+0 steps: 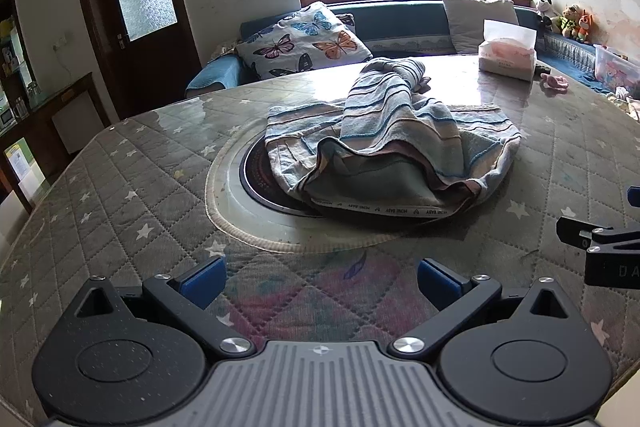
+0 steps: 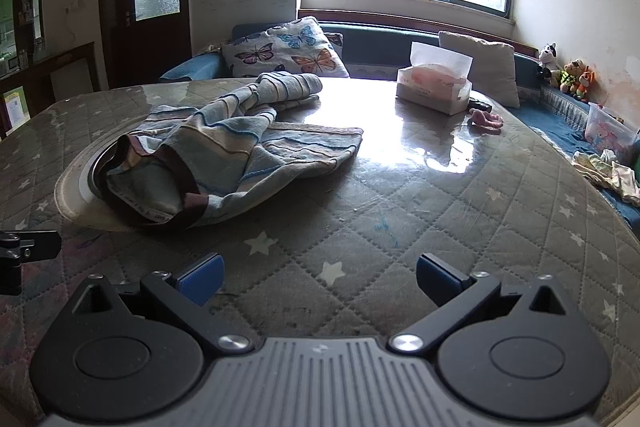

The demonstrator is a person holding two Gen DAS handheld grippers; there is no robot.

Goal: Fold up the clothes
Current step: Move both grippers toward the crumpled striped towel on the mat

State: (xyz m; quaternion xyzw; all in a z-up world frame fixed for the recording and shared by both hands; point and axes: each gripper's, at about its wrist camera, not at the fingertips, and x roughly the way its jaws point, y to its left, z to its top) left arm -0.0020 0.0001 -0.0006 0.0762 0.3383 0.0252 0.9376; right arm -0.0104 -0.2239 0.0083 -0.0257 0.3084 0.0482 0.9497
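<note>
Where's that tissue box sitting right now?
The tissue box sits at the table's far side, right of the striped garment in both views, beside a small pink item.

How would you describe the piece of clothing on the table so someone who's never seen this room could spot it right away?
Find the round table with its grey star-quilted cover. Near its middle, partly over a round inset disc, lies a crumpled garment. It alone has pale blue and beige stripes and a dark brown waistband, unlike the tissue pack behind it.
</note>
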